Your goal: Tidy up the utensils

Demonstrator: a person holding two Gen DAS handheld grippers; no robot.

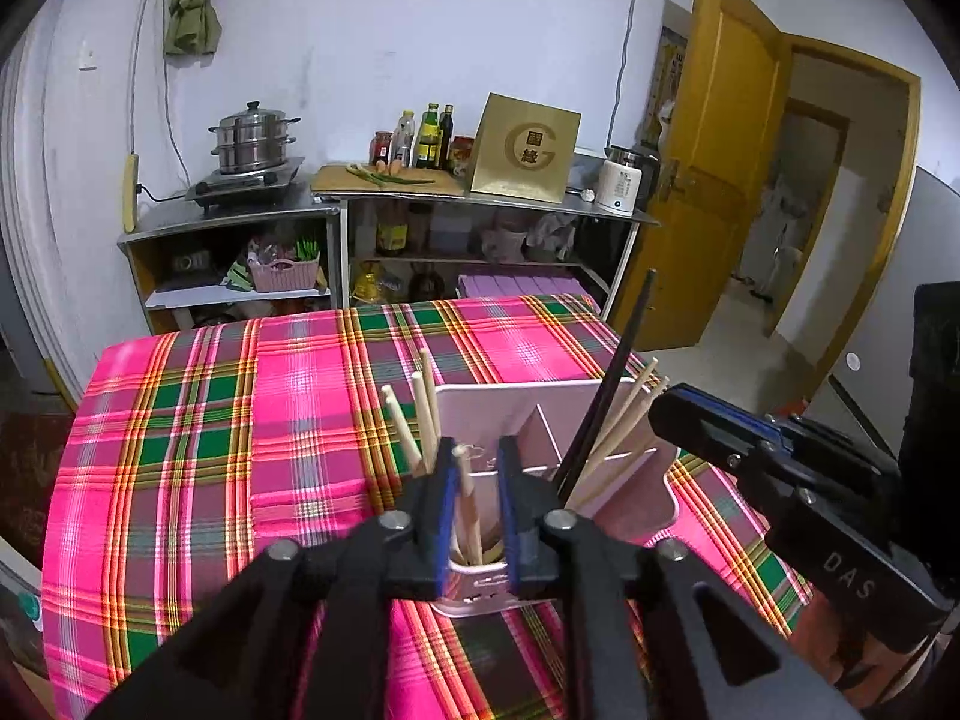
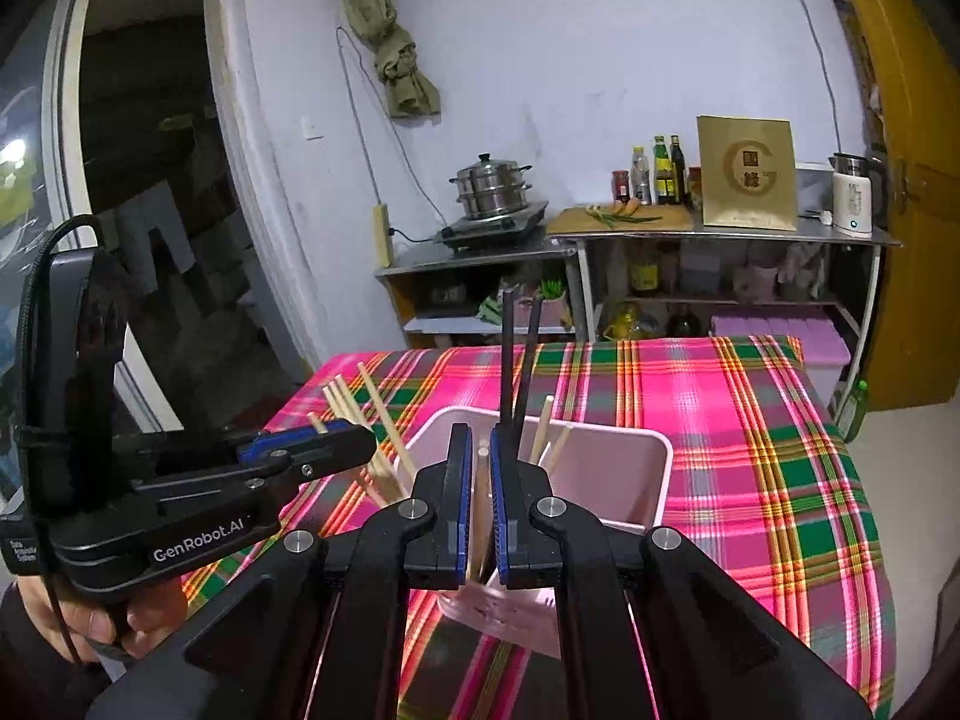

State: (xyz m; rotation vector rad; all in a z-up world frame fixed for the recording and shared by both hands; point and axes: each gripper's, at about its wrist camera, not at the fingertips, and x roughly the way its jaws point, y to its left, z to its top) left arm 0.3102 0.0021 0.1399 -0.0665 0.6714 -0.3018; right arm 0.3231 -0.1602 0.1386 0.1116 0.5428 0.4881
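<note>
A pink utensil holder stands on a bench covered with a bright pink, green and yellow plaid cloth, near its front edge. Above it, the left hand-held gripper hangs with its blue-padded jaws a little apart around a pale wooden chopstick that stands loose in a near compartment; whether the pads touch it cannot be told. In the right wrist view, the right hand-held gripper has its jaws drawn close on either side of another wooden chopstick that rises from the holder's near section, seemingly pinched between the pads. Two black chopsticks stand upright just beyond that gripper, with more wooden ones leaning in the far right compartment. A further bunch of wooden chopsticks fans out at the holder's left side. Against the far wall, a steel shelf unit carries a stacked steamer pot on a burner, a row of bottles, a gold box and a white kettle. A yellow door stands open at far right
</note>
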